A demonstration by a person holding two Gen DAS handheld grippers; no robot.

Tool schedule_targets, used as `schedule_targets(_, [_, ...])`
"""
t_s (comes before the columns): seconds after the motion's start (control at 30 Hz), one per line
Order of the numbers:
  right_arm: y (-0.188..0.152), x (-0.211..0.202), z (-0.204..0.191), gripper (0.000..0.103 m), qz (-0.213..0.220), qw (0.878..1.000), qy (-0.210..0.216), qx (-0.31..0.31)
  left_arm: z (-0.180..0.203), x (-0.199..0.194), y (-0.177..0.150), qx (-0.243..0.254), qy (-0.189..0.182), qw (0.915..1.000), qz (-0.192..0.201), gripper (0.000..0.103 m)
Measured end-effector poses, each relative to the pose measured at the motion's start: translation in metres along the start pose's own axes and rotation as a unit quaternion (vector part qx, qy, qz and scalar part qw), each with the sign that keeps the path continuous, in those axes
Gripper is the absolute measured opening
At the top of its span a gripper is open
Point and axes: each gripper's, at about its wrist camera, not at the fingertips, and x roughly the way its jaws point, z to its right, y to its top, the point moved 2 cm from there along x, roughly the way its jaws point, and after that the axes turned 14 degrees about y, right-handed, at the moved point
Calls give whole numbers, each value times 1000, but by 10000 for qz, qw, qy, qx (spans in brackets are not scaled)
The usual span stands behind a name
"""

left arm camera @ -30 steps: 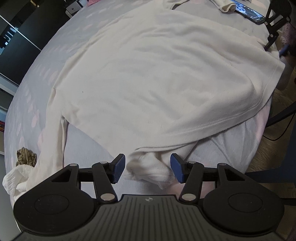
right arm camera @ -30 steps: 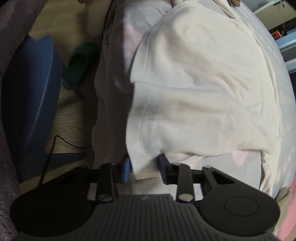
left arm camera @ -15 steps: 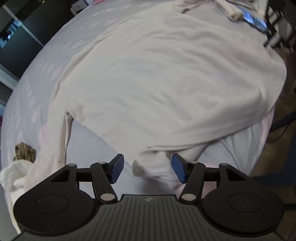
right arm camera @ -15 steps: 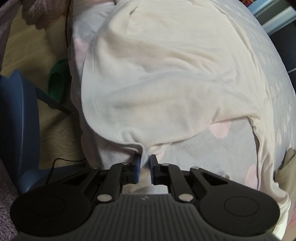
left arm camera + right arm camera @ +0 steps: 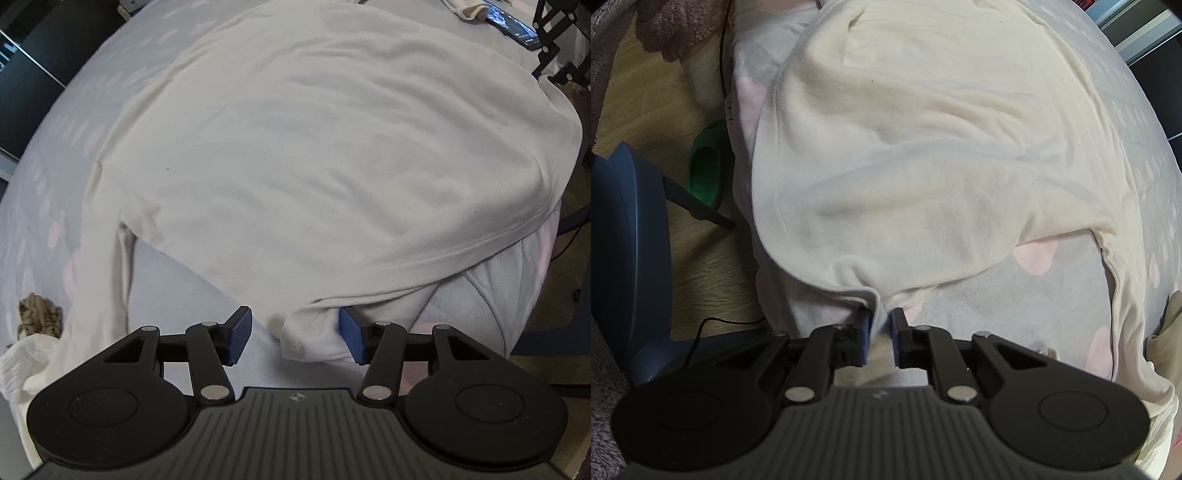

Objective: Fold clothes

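1. Here the right gripper [image 5: 881, 338] pinches the shirt [image 5: 923, 155] hem at lower centre, jaws nearly closed.
2. Left gripper [image 5: 295, 341] is closing (a cuff between its pads, only the right pad touching).
3. Shirt lies spread across the bed [image 5: 48, 192], filling both frames.

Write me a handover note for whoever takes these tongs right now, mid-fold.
Left tongs: jaws closing around the sleeve cuff; no grip yet.
Right tongs: shut on a pinch of the hem corner.
The cream sweatshirt lies spread flat on the bed, its hem edge hanging at the bed's side.
Done: one corner gripped.
Left: finish the left grip, then make every fold; none shows yet.
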Motion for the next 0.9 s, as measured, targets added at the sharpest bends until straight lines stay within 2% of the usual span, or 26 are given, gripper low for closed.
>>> schedule_targets(0.1, [1, -1, 3, 16, -2, 10000, 22, 4, 7, 10, 3, -24, -5, 10000, -78, 50])
schedule_targets(0.17, [1, -1, 4, 16, -4, 10000, 29, 1, 13, 12, 6, -11, 11, 10000, -88, 45])
schedule_targets(0.23, [1, -3, 4, 16, 4, 10000, 22, -1, 17, 9, 8, 54, -35, 9999, -108, 25])
schedule_targets(0.33, [1, 1, 1, 16, 32, 10000, 13, 19, 22, 4, 9, 124, -90, 9998, -110, 15])
schedule_targets(0.5, [-1, -7, -5, 12, 112, 9999, 22, 24, 16, -13, 3, -162, -116, 9997, -151, 13])
schedule_targets(0.63, [-3, -25, -8, 10, 107, 9998, -89, -125, 8, -43, -4, -240, -176, 9995, -69, 12])
schedule_targets(0.77, [-9, -46, -8, 9, 133, 9995, -250, -146, 2, -87, -8, -197, -114, 9996, 152, 11])
schedule_targets(0.9, [-20, -79, -1, 8, 206, 9992, -325, -57, 1, -126, -9, 54, -104, 9994, 316, 11])
